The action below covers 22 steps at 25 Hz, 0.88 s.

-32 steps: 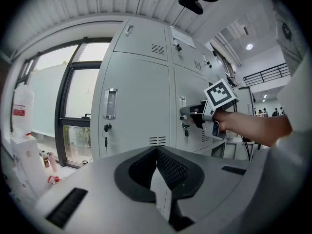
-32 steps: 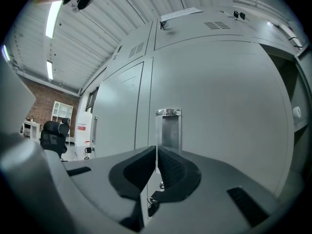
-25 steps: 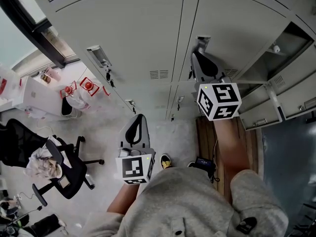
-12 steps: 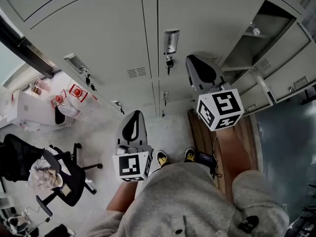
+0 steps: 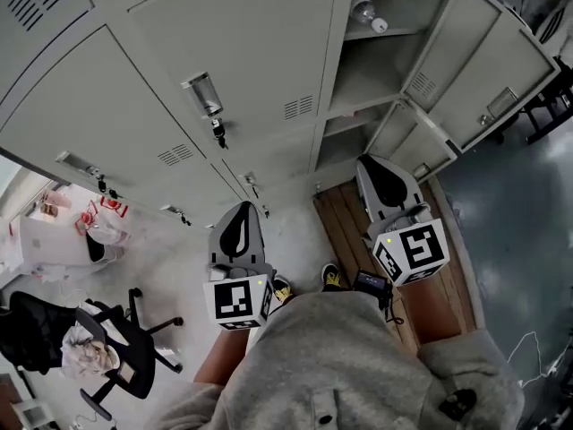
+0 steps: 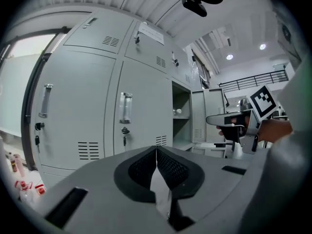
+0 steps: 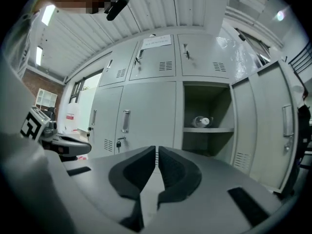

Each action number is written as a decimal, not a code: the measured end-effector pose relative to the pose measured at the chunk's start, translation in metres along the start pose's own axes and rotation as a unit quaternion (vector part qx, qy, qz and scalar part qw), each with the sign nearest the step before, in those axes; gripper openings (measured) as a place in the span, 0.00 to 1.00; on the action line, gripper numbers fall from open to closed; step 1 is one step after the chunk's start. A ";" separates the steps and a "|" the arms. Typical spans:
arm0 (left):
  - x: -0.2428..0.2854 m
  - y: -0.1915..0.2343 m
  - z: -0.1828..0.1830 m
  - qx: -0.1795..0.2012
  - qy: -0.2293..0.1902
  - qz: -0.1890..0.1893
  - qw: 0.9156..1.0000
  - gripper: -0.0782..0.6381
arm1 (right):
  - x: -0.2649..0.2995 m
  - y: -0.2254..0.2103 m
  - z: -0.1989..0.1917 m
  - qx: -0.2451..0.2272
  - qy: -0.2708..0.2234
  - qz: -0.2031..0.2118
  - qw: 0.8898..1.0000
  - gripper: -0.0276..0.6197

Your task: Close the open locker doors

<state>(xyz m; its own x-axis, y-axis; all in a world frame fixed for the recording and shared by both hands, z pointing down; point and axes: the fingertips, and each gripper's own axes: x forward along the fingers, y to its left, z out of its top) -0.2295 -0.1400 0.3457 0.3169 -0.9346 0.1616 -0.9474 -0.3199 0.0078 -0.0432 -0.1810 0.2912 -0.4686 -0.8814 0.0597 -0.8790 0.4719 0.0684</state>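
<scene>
A bank of grey lockers (image 5: 224,52) fills the top of the head view. One locker (image 5: 376,61) stands open, its door (image 5: 474,61) swung out to the right, and a bottle (image 5: 363,12) lies on its shelf. My right gripper (image 5: 365,161) is shut on nothing, below that opening and apart from it. My left gripper (image 5: 243,206) is shut and empty, facing the closed doors. The right gripper view has the open locker (image 7: 207,116), the bottle (image 7: 201,122) and the door (image 7: 265,126) straight ahead of the right gripper (image 7: 157,150). My left gripper (image 6: 156,147) sees the open locker (image 6: 181,116) to its right.
A wooden board (image 5: 354,231) lies on the floor under the open locker. A black office chair (image 5: 116,348) stands at lower left, with a white table holding red items (image 5: 89,227) beyond it. Closed doors carry handles and keys (image 5: 204,97). Dark floor (image 5: 510,213) spreads right.
The view has swung right, so the open locker now sits at top centre. My right gripper has come down and back from the closed door. The left gripper has barely moved.
</scene>
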 end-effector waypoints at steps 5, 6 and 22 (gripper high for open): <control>0.024 -0.048 -0.003 0.016 0.007 -0.029 0.999 0.12 | -0.045 -0.058 -0.031 0.027 0.010 -0.053 0.998 0.10; 0.028 -0.056 -0.002 0.019 0.008 -0.035 0.999 0.12 | -0.052 -0.068 -0.034 0.035 0.012 -0.062 0.997 0.10; 0.078 -0.167 -0.008 0.036 0.011 -0.071 0.997 0.12 | -0.121 -0.182 -0.067 0.040 0.019 -0.111 0.993 0.10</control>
<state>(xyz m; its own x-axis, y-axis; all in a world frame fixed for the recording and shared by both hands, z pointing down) -0.0471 -0.1578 0.3647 0.4452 -0.8761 0.1849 -0.8876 -0.4591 -0.0381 0.1793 -0.1585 0.3385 -0.2597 -0.9615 0.0895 -0.9653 0.2611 0.0041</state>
